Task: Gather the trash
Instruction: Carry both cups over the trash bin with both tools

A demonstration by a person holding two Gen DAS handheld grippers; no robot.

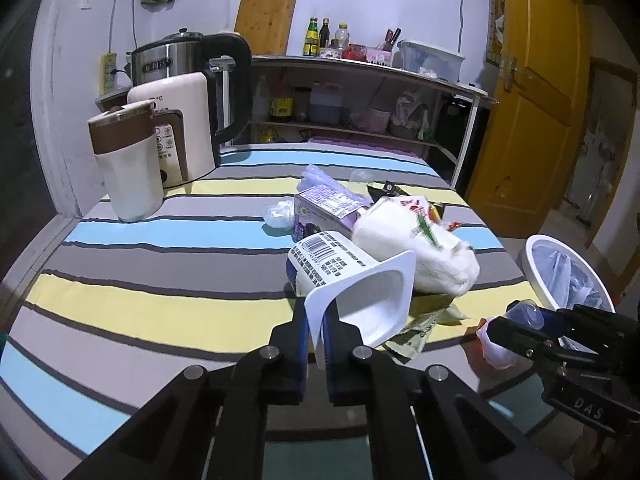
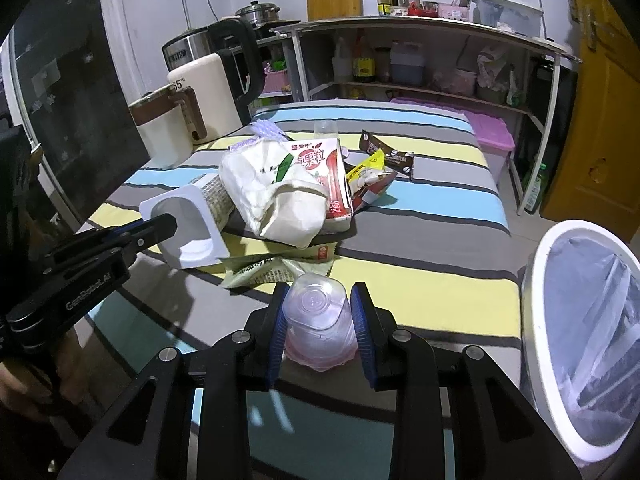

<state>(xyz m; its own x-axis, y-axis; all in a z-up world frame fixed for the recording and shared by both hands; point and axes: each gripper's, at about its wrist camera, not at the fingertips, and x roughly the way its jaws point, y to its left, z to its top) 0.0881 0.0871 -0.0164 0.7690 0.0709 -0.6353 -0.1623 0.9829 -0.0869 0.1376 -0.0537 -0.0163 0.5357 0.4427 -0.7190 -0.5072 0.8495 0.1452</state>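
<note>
Left gripper (image 1: 315, 322): jaws closed tight on the rim wall of a white yogurt cup (image 1: 352, 280), one pad inside the mouth and one outside; the cup lies on its side with its open mouth toward the left wrist camera and its barcode label facing up. Right gripper (image 2: 320, 320): blue-padded jaws partly closed, pressing on both sides of a clear plastic cup (image 2: 318, 320) that stands upside down on the table edge, over a pinkish lid or base. Both items sit at the near edge of a table covered by a striped cloth (image 2: 420, 288) in grey, yellow and blue. Just behind the yogurt cup lies the remaining pile: a crumpled white paper bag (image 2: 276, 196), a red-and-white drink carton (image 2: 328, 176) against it, a purple carton (image 1: 320, 208), flattened wrappers (image 2: 376, 172) and a green-printed wrapper (image 2: 260, 272) beneath. A white trash bin (image 2: 536, 300) with a clear liner stands beside the table on the right, near the right gripper. Far left corner of the table: a cream jug with brown band (image 1: 128, 164) and two kettles (image 1: 188, 92).
</note>
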